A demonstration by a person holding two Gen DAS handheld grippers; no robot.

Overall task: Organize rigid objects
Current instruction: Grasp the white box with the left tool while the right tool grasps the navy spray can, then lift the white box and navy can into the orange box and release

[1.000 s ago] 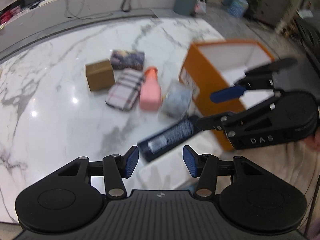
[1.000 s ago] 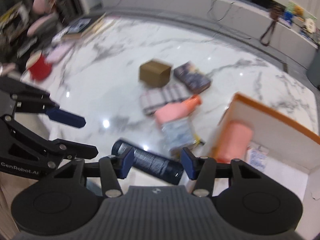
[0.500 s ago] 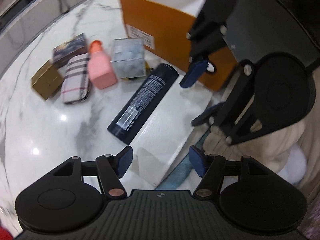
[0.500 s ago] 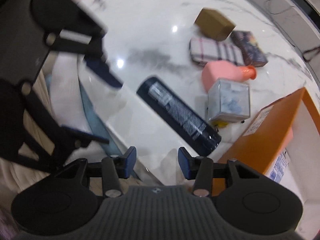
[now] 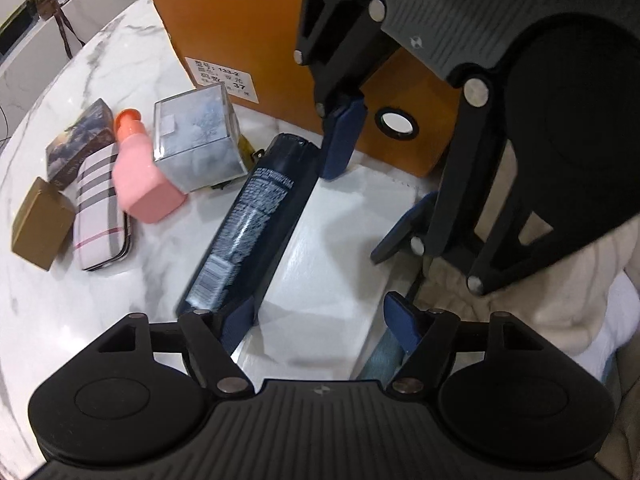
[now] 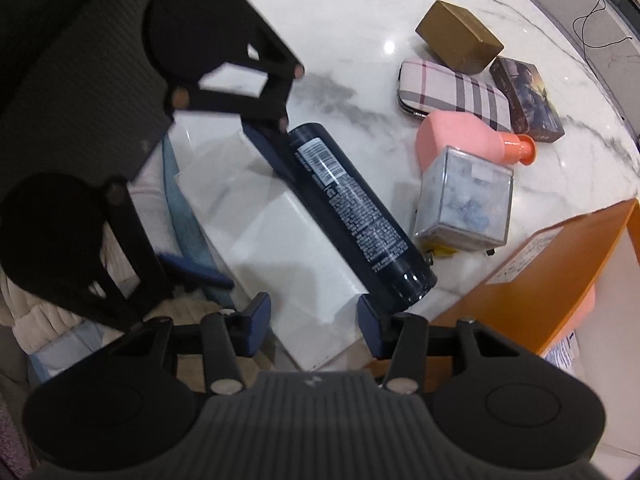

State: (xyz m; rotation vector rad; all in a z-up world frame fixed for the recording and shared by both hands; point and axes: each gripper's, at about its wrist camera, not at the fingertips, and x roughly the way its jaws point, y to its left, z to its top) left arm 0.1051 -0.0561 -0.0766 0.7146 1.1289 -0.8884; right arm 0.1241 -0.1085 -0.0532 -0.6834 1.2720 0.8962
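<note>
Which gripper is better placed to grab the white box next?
Either: both straddle the white box. Left gripper and right gripper sit open at opposite ends, the dark can alongside. Looks two-handed.

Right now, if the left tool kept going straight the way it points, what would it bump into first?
Probably the flat white box lying between the left tool's open tips. Depth is hard to judge; the dark can lies along its left edge.

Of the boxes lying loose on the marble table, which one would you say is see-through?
The clear plastic cube, leaning against the pink bottle beside the dark spray can. The brown carton and the printed dark box are opaque.
</note>
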